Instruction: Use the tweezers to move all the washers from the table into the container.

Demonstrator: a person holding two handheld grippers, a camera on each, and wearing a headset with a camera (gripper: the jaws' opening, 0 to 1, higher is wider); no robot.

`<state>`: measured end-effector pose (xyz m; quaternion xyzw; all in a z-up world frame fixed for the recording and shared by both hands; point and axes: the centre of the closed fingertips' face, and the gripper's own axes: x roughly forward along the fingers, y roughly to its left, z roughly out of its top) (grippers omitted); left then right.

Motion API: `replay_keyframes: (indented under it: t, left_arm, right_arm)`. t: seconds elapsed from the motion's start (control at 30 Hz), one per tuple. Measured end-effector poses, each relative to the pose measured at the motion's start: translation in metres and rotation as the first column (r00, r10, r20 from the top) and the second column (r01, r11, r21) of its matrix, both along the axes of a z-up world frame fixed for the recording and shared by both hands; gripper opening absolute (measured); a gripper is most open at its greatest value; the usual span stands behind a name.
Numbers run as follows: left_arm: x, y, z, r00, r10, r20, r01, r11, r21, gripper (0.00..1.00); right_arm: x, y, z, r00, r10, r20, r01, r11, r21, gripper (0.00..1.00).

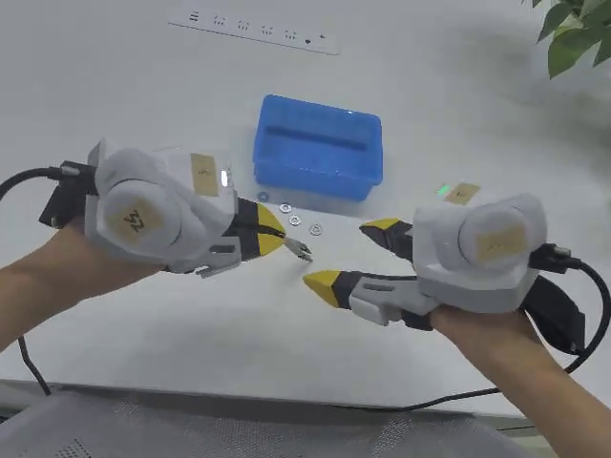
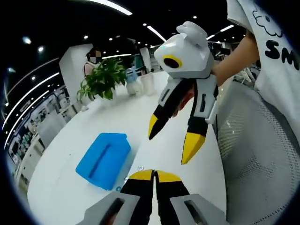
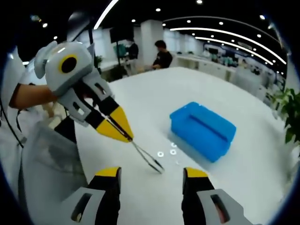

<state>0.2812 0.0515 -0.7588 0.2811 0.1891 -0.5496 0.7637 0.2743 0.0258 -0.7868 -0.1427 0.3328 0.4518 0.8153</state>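
Several small metal washers (image 1: 296, 221) lie on the white table just in front of the blue container (image 1: 318, 179). My left gripper (image 1: 272, 232) is shut on slim metal tweezers (image 1: 298, 250), whose tips hover low over the table a little nearer than the washers. In the right gripper view the tweezers (image 3: 149, 158) point down beside the washers (image 3: 161, 153), with the container (image 3: 204, 129) behind them. My right gripper (image 1: 351, 253) is open and empty, to the right of the tweezer tips. Its own jaws (image 3: 152, 172) stand wide apart. The left gripper (image 2: 153, 176) shows its yellow tips pressed together.
A white power strip (image 1: 253, 29) lies at the table's far edge. Plant leaves (image 1: 578, 33) hang in at the top right. A black cable (image 1: 29, 367) trails off the near left edge, and a grey mesh chair (image 1: 191, 425) sits below. A person (image 3: 163, 54) stands far behind.
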Motion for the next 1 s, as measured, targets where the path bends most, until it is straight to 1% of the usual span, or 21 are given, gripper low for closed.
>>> replay_keyframes:
  t: [0.03, 0.1, 0.13, 0.2, 0.27, 0.3, 0.37, 0.4, 0.47, 0.53, 0.57, 0.63, 0.67, 0.73, 0.77, 0.8, 0.83, 0.87, 0.93, 0.97, 1.0]
  left_arm:
    - [-0.001, -0.001, 0.001, 1.000, -0.009, -0.001, 0.009, 1.000, 0.004, 0.00]
    - [-0.005, -0.003, 0.003, 1.000, -0.029, -0.002, 0.029, 0.999, 0.013, 0.00]
    - [-0.007, -0.003, 0.004, 0.999, -0.035, 0.001, 0.035, 0.999, 0.017, 0.00]
    - [-0.011, -0.004, 0.005, 0.998, -0.057, -0.008, 0.057, 0.998, 0.026, 0.00]
    - [-0.015, -0.005, 0.005, 0.997, -0.080, -0.008, 0.080, 0.996, 0.041, 0.00]
    - [-0.016, -0.006, 0.005, 0.995, -0.095, -0.015, 0.096, 0.994, 0.052, 0.00]
    - [-0.019, -0.006, 0.006, 0.993, -0.119, -0.017, 0.120, 0.991, 0.065, 0.00]
    - [-0.021, -0.007, 0.006, 0.991, -0.131, -0.025, 0.133, 0.989, 0.070, 0.00]
    - [-0.022, -0.008, 0.008, 0.989, -0.150, -0.017, 0.151, 0.985, 0.081, 0.00]
    - [-0.024, -0.009, 0.009, 0.985, -0.168, -0.023, 0.170, 0.981, 0.090, 0.00]
    - [-0.023, -0.009, 0.010, 0.984, -0.176, -0.019, 0.177, 0.980, 0.095, 0.00]
    - [-0.024, -0.010, 0.012, 0.982, -0.188, -0.032, 0.191, 0.977, 0.100, 0.00]
    - [-0.023, -0.010, 0.011, 0.981, -0.191, -0.029, 0.193, 0.976, 0.105, 0.00]
    - [-0.023, -0.011, 0.011, 0.980, -0.198, -0.028, 0.200, 0.974, 0.107, 0.00]
    - [-0.022, -0.011, 0.011, 0.980, -0.197, -0.016, 0.198, 0.974, 0.107, 0.00]
    - [-0.022, -0.011, 0.012, 0.982, -0.190, -0.011, 0.190, 0.977, 0.101, 0.00]
    - [-0.019, -0.013, 0.015, 0.987, -0.162, 0.004, 0.161, 0.984, 0.074, 0.00]
    - [-0.018, -0.012, 0.016, 0.991, -0.133, 0.007, 0.132, 0.990, 0.051, 0.00]
    - [-0.016, -0.008, 0.017, 0.998, -0.049, -0.030, 0.049, 0.999, 0.001, 0.00]
    - [-0.015, -0.007, 0.018, 0.999, -0.036, -0.027, 0.036, 0.999, -0.007, 0.00]
    - [-0.014, -0.003, 0.022, 1.000, 0.000, -0.023, -0.001, 0.999, -0.033, 0.01]
  right_arm:
    - [-0.001, 0.004, -0.002, 1.000, 0.019, -0.001, -0.019, 1.000, 0.001, 0.46]
    - [-0.005, 0.011, -0.008, 0.997, 0.072, -0.002, -0.072, 0.997, -0.034, 0.43]
    - [-0.005, 0.017, -0.008, 0.994, 0.108, 0.032, -0.106, 0.993, -0.042, 0.41]
    - [-0.009, 0.026, -0.010, 0.985, 0.168, 0.046, -0.165, 0.984, -0.061, 0.32]
    - [-0.010, 0.033, -0.011, 0.975, 0.209, 0.076, -0.203, 0.976, -0.073, 0.27]
    - [-0.010, 0.036, -0.011, 0.968, 0.235, 0.091, -0.228, 0.970, -0.082, 0.25]
    - [-0.011, 0.040, -0.010, 0.961, 0.256, 0.107, -0.247, 0.965, -0.086, 0.21]
    - [-0.011, 0.041, -0.010, 0.958, 0.264, 0.111, -0.255, 0.963, -0.089, 0.19]
    - [-0.012, 0.044, -0.007, 0.948, 0.292, 0.124, -0.282, 0.955, -0.087, 0.15]
    - [-0.013, 0.045, -0.007, 0.944, 0.305, 0.124, -0.295, 0.951, -0.093, 0.10]
    - [-0.013, 0.045, -0.007, 0.942, 0.312, 0.126, -0.302, 0.949, -0.095, 0.08]
    - [-0.011, 0.045, -0.007, 0.936, 0.322, 0.143, -0.309, 0.945, -0.107, 0.03]
    - [-0.011, 0.046, -0.006, 0.933, 0.329, 0.147, -0.317, 0.943, -0.100, 0.03]
    - [-0.011, 0.045, -0.006, 0.933, 0.329, 0.142, -0.317, 0.943, -0.101, 0.03]
    - [-0.009, 0.044, -0.005, 0.935, 0.323, 0.145, -0.311, 0.945, -0.100, 0.03]
    - [-0.008, 0.044, -0.005, 0.935, 0.322, 0.149, -0.309, 0.946, -0.101, 0.02]
    - [-0.007, 0.043, -0.003, 0.936, 0.316, 0.153, -0.304, 0.948, -0.099, 0.02]
    - [-0.006, 0.043, -0.001, 0.938, 0.310, 0.153, -0.299, 0.950, -0.092, 0.02]
    - [-0.005, 0.043, 0.001, 0.940, 0.308, 0.149, -0.298, 0.951, -0.086, 0.02]
    - [-0.005, 0.043, 0.001, 0.940, 0.308, 0.149, -0.298, 0.951, -0.085, 0.01]
    - [-0.005, 0.043, 0.004, 0.939, 0.309, 0.152, -0.300, 0.951, -0.081, 0.01]
